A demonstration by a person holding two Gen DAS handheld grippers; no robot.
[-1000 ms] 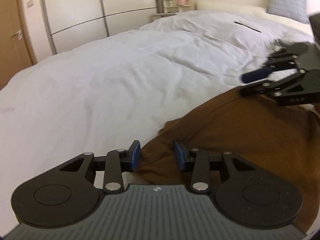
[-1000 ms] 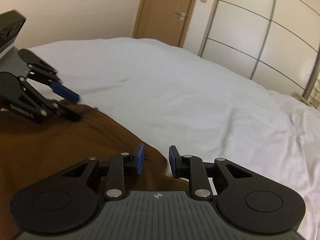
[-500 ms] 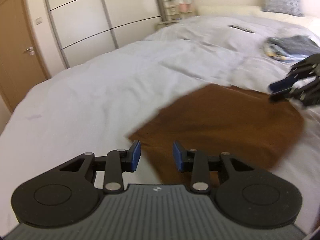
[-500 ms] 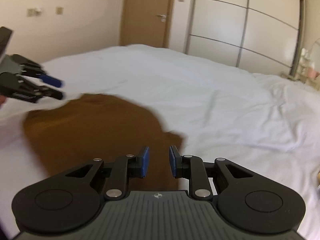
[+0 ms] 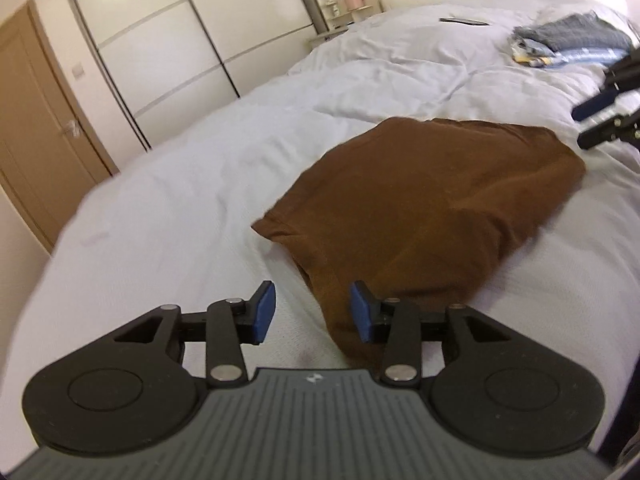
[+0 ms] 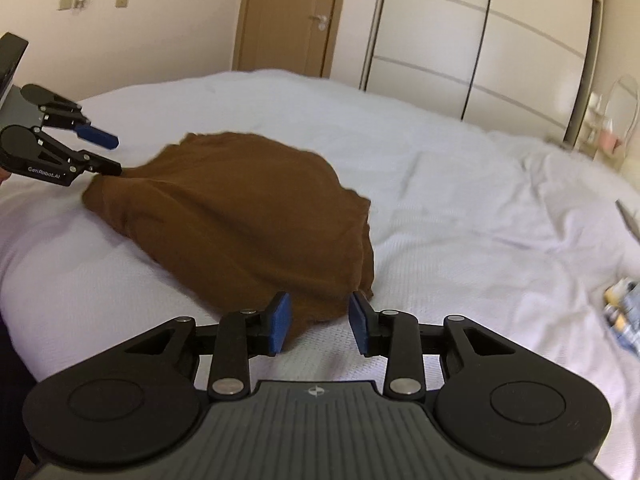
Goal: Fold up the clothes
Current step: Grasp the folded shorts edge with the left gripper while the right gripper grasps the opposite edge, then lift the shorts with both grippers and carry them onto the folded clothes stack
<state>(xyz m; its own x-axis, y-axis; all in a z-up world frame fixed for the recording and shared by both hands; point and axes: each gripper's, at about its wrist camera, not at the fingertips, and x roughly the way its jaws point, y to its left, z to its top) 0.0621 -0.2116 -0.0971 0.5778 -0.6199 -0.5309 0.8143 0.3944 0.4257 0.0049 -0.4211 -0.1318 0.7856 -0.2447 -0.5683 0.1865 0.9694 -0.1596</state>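
Folding step: brown garment (image 5: 420, 200) lies flat on the bed (image 5: 180, 208), both tools free of it; next fold not yet begun, as I judge it.
Left tool (image 5: 311, 312): jaws wide apart, holding nothing; near corner of the cloth lies between the pads.
Right tool (image 6: 319, 324): jaws wide apart, empty; poised just over the cloth's opposite end, hem below the pads.
Garment place: toward the bed's near edge, one rounded slab, some ridges across the middle.
Doing it well: probably pinch both layers at each end corner, lift level, carry across together so edges meet; soft knit will sag if one side lags.
Surface: white quilted duvet, rumpled, soft; it may get pinched along with the cloth.
Other laundry: grey-blue pile (image 5: 568, 40) toward the head of the bed, well apart.
Room: sliding wardrobe (image 6: 480, 40), wooden door (image 6: 292, 16), small shelf (image 5: 340, 0) by the bed.
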